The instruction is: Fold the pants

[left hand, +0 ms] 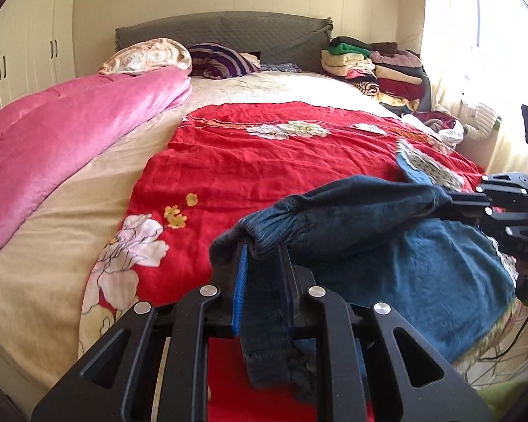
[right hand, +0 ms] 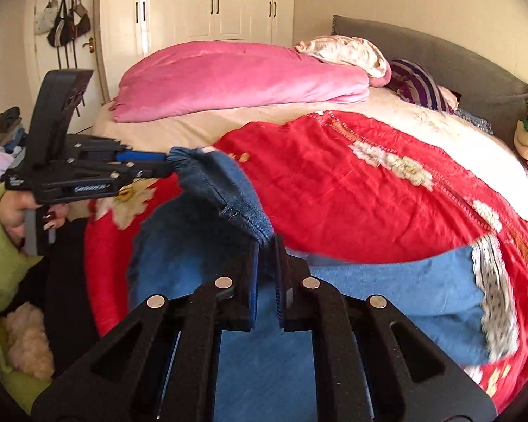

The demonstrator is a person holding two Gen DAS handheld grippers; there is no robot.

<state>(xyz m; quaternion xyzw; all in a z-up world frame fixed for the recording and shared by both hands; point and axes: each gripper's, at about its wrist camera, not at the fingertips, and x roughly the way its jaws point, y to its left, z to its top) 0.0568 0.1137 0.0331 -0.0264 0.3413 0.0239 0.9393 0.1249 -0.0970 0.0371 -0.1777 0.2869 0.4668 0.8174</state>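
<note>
From the left wrist, the left gripper (left hand: 262, 256) is clamped on the waistband of one pair of blue pants (left hand: 352, 218); the right gripper (left hand: 450, 198), partly cut off, pinches the other end. From the right wrist, its jaws grip the hem above the red bedspread (right hand: 369, 190); the pants' lower part looks blurred.

A: What do the left tongs (left hand: 264, 263) look like up close?

B: Matte black linkage arms with four round silver pins, and blue ribbed pads on the inner faces of the fingers.

A: And the right tongs (right hand: 265, 263)?

B: Same build: black arms, silver pins, blue pads. In that view, at nine o'clock, the other tool shows side-on with small silver screws, white lettering and an upright black block on top.

A: The person?

B: A hand (right hand: 16, 212) with dark painted nails and a fuzzy lime-green sleeve (right hand: 0, 249).
</note>
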